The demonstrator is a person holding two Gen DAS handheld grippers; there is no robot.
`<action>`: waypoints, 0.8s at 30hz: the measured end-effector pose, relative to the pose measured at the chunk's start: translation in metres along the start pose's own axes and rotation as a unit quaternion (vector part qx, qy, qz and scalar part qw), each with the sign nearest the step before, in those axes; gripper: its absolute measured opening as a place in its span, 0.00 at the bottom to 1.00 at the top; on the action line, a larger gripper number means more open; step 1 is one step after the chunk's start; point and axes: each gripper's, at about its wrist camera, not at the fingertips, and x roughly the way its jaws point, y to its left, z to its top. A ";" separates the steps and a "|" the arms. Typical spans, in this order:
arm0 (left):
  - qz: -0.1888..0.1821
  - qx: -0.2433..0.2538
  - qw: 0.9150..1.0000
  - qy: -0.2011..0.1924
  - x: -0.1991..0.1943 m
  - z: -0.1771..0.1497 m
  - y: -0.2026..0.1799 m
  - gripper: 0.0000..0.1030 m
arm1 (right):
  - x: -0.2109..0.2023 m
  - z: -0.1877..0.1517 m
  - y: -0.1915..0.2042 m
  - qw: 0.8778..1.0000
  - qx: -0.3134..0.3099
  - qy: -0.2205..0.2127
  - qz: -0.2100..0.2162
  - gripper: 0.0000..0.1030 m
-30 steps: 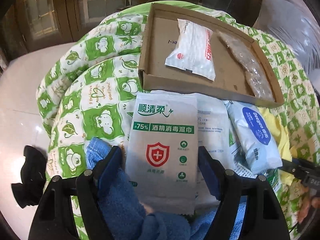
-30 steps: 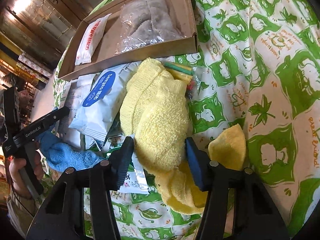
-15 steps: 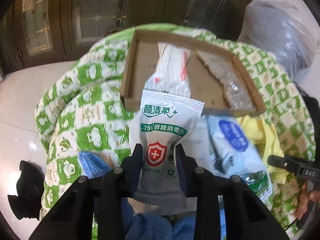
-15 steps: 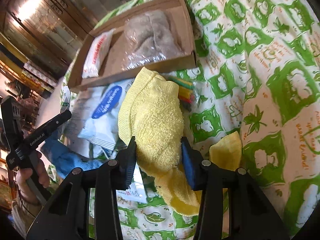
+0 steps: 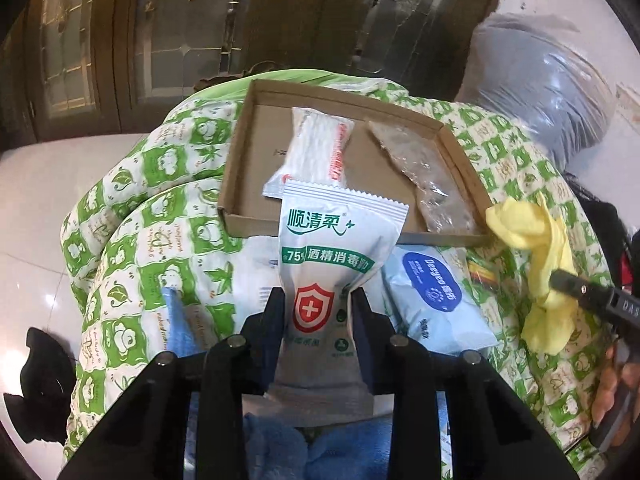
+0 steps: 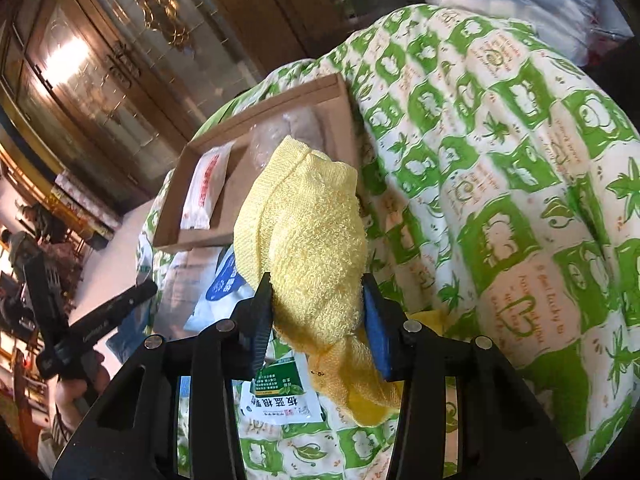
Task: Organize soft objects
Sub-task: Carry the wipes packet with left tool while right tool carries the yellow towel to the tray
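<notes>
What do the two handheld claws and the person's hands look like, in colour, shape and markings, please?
Both claws are black with angular, cut-out frames and round silver bolt heads. The left claw has dark, ribbed fingers; the right claw has blue pads. Each handle bears white lettering, too cut off or blurred to read fully. A bare right hand grips the handle; no sleeve shows.

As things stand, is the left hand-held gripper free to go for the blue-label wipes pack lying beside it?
Probably not yet. The left hand-held gripper is shut on the alcohol wipes packet, so it is occupied. The blue-label wipes pack itself lies uncovered on the green quilt just to its right.
</notes>
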 end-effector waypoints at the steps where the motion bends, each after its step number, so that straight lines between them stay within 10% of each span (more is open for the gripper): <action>1: 0.000 0.003 1.000 0.000 0.001 0.000 -0.002 0.31 | -0.002 0.000 -0.002 1.000 0.001 0.000 0.000 0.40; 24: 0.067 0.040 0.996 -0.031 -0.003 0.014 -0.024 0.31 | 0.005 0.000 0.005 1.000 -0.010 0.003 -0.005 0.40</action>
